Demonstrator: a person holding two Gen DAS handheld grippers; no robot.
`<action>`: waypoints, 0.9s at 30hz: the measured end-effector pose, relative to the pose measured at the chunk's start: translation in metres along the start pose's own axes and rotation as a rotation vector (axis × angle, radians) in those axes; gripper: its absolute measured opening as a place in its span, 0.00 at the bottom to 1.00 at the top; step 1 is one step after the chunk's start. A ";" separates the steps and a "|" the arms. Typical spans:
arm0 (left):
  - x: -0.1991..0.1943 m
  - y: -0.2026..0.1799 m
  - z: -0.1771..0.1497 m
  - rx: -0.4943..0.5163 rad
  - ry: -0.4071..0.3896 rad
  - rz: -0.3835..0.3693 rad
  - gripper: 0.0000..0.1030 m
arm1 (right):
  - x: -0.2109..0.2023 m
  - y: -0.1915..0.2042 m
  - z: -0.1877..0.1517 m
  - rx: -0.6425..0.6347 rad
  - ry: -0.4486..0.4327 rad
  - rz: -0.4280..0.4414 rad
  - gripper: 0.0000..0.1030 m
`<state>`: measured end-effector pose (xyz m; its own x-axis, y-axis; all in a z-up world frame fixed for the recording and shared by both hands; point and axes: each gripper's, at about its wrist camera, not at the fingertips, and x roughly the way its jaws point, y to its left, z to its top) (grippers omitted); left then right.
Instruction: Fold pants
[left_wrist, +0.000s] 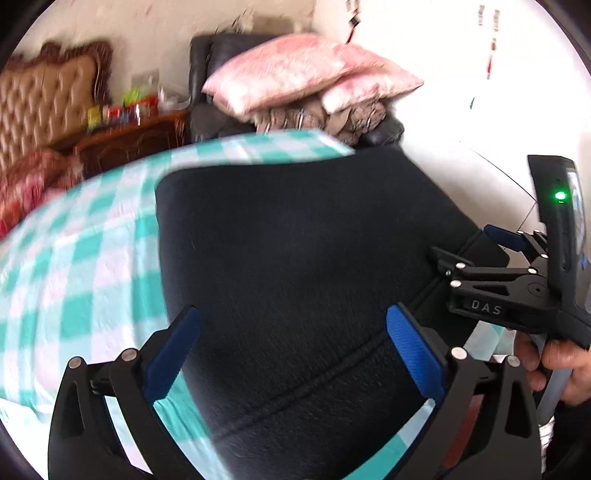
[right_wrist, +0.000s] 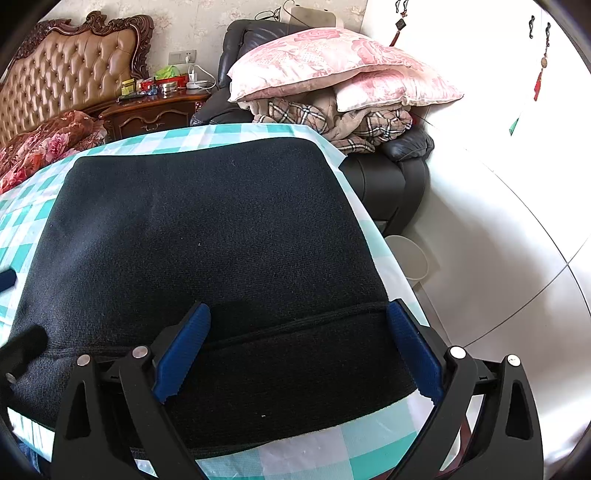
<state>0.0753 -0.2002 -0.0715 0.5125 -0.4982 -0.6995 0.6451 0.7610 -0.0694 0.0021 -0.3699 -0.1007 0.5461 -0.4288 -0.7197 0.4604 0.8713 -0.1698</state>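
"DAS" on right gripper

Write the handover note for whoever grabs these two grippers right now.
Left gripper: open, nothing between the fingers, over the near edge of the pants.
Right gripper: open too, empty, poised over the near right part of the pants; a hand holds it.
Black pants: lying flat as a folded block on the checked cloth, seam band nearest you.
Done: at least one fold appears laid down and released.
Left: probably one more fold to make it compact, then smooth it. Judge that yourself.
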 end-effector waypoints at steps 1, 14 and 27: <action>-0.003 0.001 0.002 0.017 -0.014 0.006 0.98 | 0.000 0.000 0.000 0.000 0.000 -0.001 0.92; -0.028 -0.009 0.008 0.019 -0.078 -0.050 0.98 | -0.021 -0.029 0.003 0.112 0.016 -0.050 0.91; -0.045 -0.034 0.005 0.097 -0.039 -0.110 0.98 | -0.081 -0.040 -0.026 0.195 -0.017 -0.120 0.91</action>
<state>0.0333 -0.2054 -0.0338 0.4559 -0.5935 -0.6633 0.7495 0.6580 -0.0735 -0.0782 -0.3637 -0.0534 0.4907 -0.5318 -0.6902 0.6481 0.7522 -0.1189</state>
